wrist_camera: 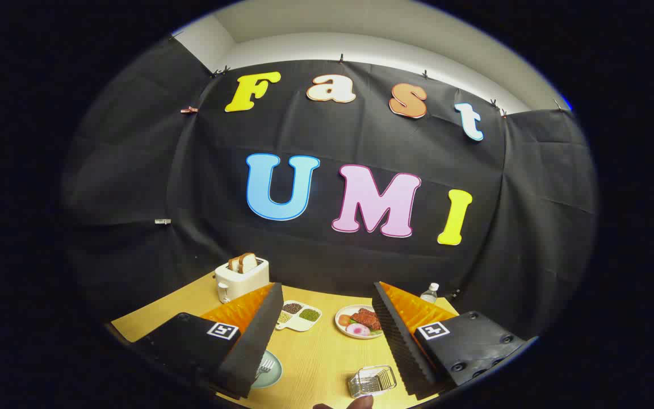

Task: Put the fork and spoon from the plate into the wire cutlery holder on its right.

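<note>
My gripper (327, 335) is open, fingers spread wide above the wooden table (315, 352), with nothing between them. A pale green plate (270, 370) lies low beside the left finger, partly hidden by it, and a fork (263, 368) rests on it. I cannot make out the spoon. The wire cutlery holder (371, 380) stands to the plate's right, just inside the right finger, and looks empty.
Beyond the fingers sit a white toaster (240, 279) with bread slices, a divided white tray (298, 315) of beans, a plate of food (359, 322) and a water bottle (429, 293). A fingertip (361, 402) of a person shows near the table's front edge.
</note>
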Demonstrator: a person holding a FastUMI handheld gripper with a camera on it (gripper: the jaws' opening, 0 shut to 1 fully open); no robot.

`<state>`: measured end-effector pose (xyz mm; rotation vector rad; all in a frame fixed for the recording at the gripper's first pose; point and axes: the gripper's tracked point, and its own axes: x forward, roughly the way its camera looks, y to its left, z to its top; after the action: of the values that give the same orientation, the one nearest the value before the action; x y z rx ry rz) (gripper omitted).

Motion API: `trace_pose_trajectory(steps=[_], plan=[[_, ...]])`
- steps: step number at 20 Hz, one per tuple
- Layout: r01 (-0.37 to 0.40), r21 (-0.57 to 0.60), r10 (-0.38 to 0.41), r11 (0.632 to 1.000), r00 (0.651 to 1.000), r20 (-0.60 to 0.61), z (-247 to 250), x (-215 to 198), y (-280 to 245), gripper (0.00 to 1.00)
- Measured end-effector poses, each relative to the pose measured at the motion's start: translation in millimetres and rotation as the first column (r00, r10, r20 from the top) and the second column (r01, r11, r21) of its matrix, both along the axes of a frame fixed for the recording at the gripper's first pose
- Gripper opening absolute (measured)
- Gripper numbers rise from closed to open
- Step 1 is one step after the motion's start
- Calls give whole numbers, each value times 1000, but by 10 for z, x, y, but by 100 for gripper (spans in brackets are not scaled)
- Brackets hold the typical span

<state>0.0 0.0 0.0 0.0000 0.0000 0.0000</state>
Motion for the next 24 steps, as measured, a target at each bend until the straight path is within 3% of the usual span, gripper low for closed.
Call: trace_pose_trajectory(steps=[24], plan=[[-5,10,6,1000,996,-91,-235,44,168,98]])
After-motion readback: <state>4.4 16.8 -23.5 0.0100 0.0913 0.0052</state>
